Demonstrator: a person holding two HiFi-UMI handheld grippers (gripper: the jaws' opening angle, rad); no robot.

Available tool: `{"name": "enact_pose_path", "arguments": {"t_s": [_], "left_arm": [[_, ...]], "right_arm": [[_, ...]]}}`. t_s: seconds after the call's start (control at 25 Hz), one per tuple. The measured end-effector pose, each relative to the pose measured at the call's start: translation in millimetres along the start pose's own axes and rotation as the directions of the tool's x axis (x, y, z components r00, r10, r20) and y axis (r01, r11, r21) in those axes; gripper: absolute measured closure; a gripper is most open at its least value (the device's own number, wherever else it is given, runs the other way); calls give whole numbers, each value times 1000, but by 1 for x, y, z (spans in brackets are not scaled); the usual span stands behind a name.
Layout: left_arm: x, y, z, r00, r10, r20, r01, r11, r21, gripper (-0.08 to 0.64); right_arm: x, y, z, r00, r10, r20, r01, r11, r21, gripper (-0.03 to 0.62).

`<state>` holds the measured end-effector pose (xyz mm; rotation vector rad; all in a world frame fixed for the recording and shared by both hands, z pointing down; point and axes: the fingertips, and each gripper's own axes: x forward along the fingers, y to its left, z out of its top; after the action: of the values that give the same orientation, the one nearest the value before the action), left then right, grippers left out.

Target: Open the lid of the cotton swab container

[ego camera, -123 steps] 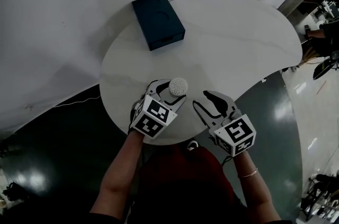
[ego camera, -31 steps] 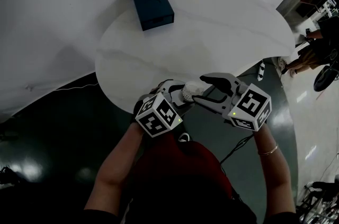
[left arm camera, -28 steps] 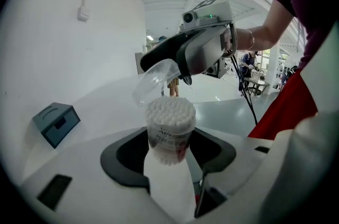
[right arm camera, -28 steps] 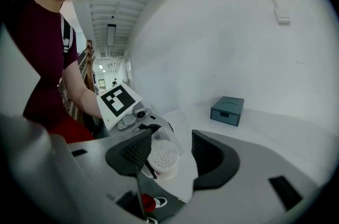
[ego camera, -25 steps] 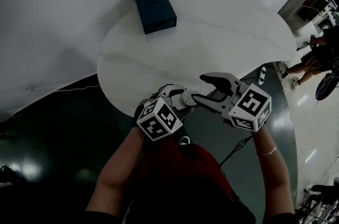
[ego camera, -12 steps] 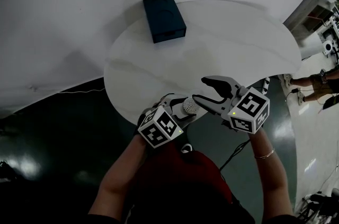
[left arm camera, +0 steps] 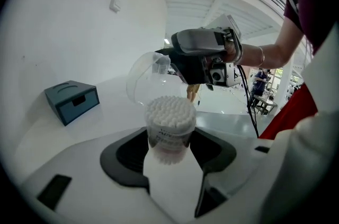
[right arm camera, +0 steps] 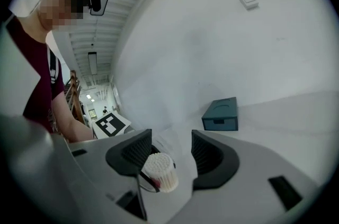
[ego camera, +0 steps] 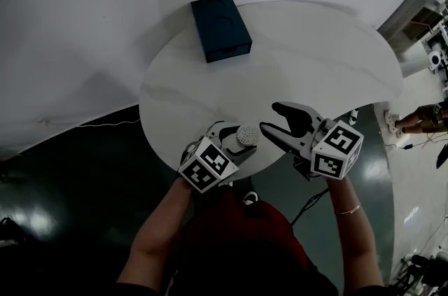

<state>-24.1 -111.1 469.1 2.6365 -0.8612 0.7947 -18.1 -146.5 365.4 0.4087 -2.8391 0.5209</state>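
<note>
Left gripper clamps the swab tub around its body, over the table's near edge. Right gripper pinches the clear lid, already off, just beside it. Both look light, thin and slippery, so squeeze gently, low on the tub wall.

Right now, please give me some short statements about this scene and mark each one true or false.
1. The left gripper holds the cotton swab container. True.
2. The lid covers the container. False: it is off, in the right gripper.
3. The blue box lies on the floor. False: it is on the white table.
4. The box is apart from both grippers. True.
</note>
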Motion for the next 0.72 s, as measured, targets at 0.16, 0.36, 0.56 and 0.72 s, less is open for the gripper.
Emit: {"name": "enact_pose_path", "arguments": {"t_s": [0.16, 0.36, 0.56, 0.72], "left_arm": [[1, 25, -1, 1000, 26, 9, -26, 1000, -10, 301], [4, 54, 2, 998, 57, 17, -56, 998, -25, 301], [10, 74, 5, 997, 68, 24, -68, 997, -26, 301], [15, 91, 5, 997, 79, 23, -79, 997, -25, 301]], "right_arm": [[-1, -18, -6, 997, -64, 39, 61, 996, 68, 347], [0, -35, -26, 986, -162, 36, 156, 979, 129, 347], [7, -42, -40, 981, -190, 37, 179, 964, 199, 347], [15, -46, -48, 978, -206, 35, 192, 951, 240, 347]]}}
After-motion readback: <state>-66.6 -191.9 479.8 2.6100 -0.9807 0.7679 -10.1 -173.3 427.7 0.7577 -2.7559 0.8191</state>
